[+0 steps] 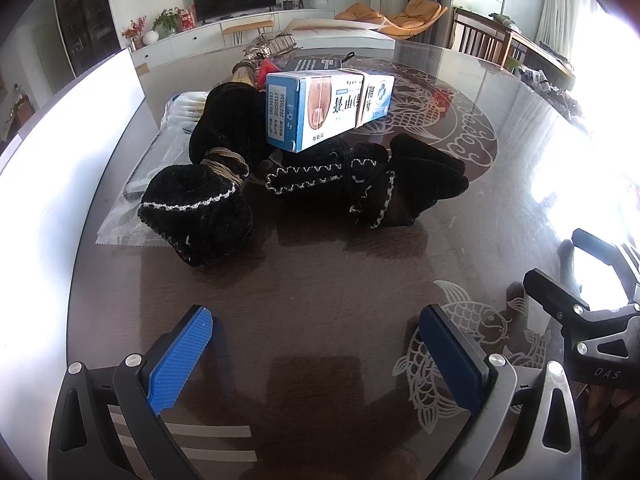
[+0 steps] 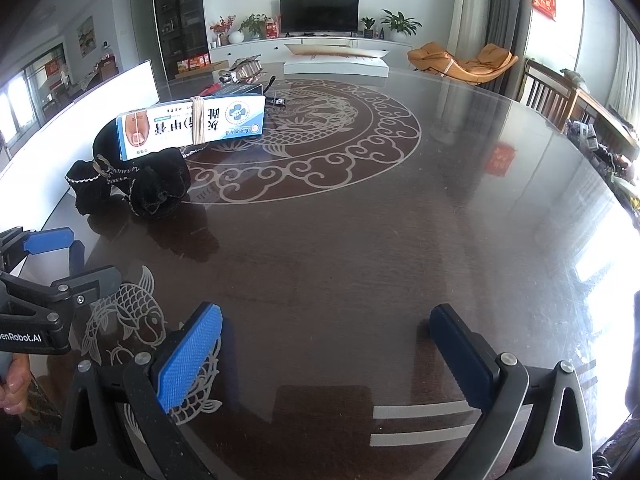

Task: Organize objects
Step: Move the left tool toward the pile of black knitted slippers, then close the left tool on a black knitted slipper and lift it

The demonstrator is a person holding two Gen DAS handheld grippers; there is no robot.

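Note:
A blue and white medicine box (image 1: 324, 108) bound with a rubber band rests tilted on a pile of black velvet pouches (image 1: 224, 184) on the dark round table (image 1: 320, 288). It also shows in the right wrist view (image 2: 188, 128), on the pouches (image 2: 140, 184) at the left. My left gripper (image 1: 316, 360) is open and empty, low over the table in front of the pile. My right gripper (image 2: 324, 352) is open and empty, to the right of the left one and farther from the pile.
A clear plastic packet (image 1: 136, 184) lies under the pouches at the left. A dark blue box (image 1: 316, 64) and a wrapped bundle (image 1: 268, 46) sit behind the pile. A white board (image 1: 60, 152) stands along the table's left edge. Chairs (image 2: 548, 96) stand at the far right.

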